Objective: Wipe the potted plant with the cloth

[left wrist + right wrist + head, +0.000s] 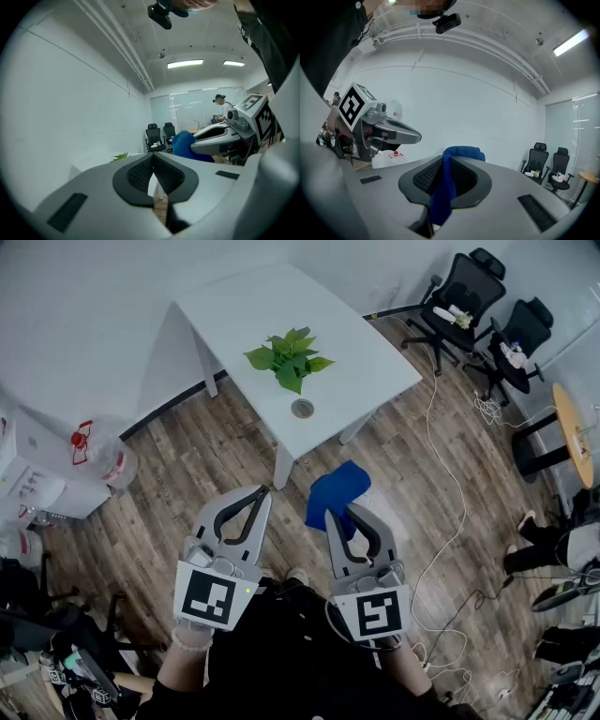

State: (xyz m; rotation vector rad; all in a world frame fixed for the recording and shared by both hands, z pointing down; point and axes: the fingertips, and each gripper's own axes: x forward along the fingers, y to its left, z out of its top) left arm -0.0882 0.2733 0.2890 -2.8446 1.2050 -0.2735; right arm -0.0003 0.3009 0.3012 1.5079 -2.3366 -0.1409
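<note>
Gripping blue cloth (337,489) in right gripper (341,513); holding left gripper (263,491) pinched shut, empty; standing well back from plant (289,359) on white table (375,362).

An office: black swivel chairs (466,296) stand by the wall, a plain white table (253,306) (a small potted plant (289,359) on it) sits on wood-look flooring (216,465), loose cables (487,411) trail across it, and long ceiling strip lights (185,63) shine above glass partitions (187,110) at the far end
</note>
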